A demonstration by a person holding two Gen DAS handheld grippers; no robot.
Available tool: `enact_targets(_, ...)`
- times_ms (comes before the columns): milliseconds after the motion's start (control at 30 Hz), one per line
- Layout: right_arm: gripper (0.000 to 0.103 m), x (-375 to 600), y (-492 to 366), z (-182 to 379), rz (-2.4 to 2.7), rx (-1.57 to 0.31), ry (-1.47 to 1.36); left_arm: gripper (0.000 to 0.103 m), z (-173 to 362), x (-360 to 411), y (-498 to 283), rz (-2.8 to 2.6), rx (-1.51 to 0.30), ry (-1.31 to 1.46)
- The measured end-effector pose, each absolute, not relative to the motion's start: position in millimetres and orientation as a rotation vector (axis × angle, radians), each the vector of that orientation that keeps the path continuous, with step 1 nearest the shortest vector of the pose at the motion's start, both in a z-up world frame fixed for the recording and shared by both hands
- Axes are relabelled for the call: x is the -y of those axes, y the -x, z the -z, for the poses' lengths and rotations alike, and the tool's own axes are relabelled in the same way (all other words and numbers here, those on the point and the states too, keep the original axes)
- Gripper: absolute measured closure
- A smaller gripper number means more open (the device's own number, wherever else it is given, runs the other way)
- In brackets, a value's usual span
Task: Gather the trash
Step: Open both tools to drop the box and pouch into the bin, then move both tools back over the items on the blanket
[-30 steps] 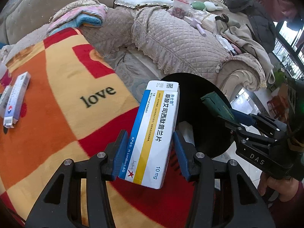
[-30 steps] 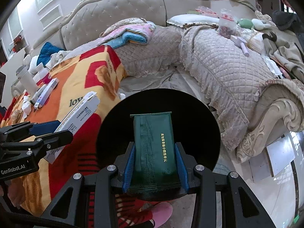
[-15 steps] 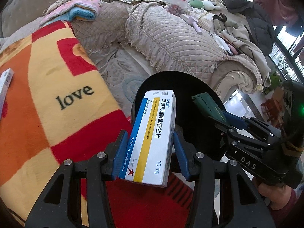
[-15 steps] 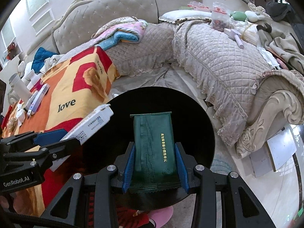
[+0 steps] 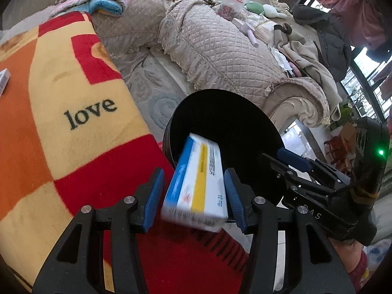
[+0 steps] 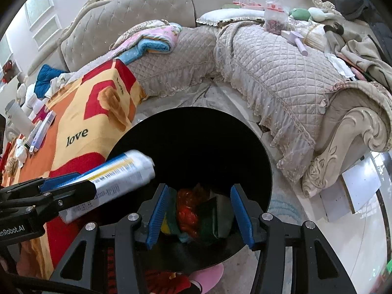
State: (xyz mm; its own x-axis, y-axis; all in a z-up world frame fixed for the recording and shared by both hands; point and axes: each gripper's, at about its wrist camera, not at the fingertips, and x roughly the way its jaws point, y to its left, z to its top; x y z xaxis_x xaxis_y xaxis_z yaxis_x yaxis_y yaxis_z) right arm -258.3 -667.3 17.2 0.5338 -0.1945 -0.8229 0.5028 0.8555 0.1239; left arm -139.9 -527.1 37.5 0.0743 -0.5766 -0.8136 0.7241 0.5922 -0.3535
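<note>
So bin drop | left gripper [image 5: 193, 196] jaws just opened, blurry cardboard medicine box [image 5: 196, 183] loose between them, over round black bin [image 5: 245, 107] near rim | right gripper [image 6: 199, 216] jaws just opened, empty; crinkly wrappers [image 6: 196, 215] inside bin | risk: box clips rim, lands on fuzzy blanket [image 5: 61, 122] beside bin

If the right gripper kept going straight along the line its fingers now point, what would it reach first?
Most likely the trash inside the black bin: the right gripper, jaws just opened with nothing gripped, points down into its mouth, with the green packet and red wrapper directly ahead. Depth inside is unclear.
</note>
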Motion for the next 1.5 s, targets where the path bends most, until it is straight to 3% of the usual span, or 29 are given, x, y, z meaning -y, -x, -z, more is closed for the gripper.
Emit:
enact_targets(433, 0.051, 650.7, 254.4, -24.9, 0.394, -0.918, -0.361, 0.053, -43.1, 503.5, 139.6, 0.925, -1.084, -0.185)
enact_targets(567, 0.039, 637.0, 248.4, -27.9, 0.370, -0.916, -0.347, 0.053, -43.7, 489.0, 133.9, 0.876, -1.064, -0.201)
enact_targets(767, 0.039, 613.4, 236.0, -33.4, 0.319, -0.919, -0.323, 0.053, -45.1, 462.0, 125.8, 0.803, -1.037, -0.211)
enact_targets(1500, 0.037, 488.2, 160.6, -29.3, 0.072, -0.987, -0.191, 0.053, -36.0, 286.7, 57.7, 0.463, -1.027, -0.124)
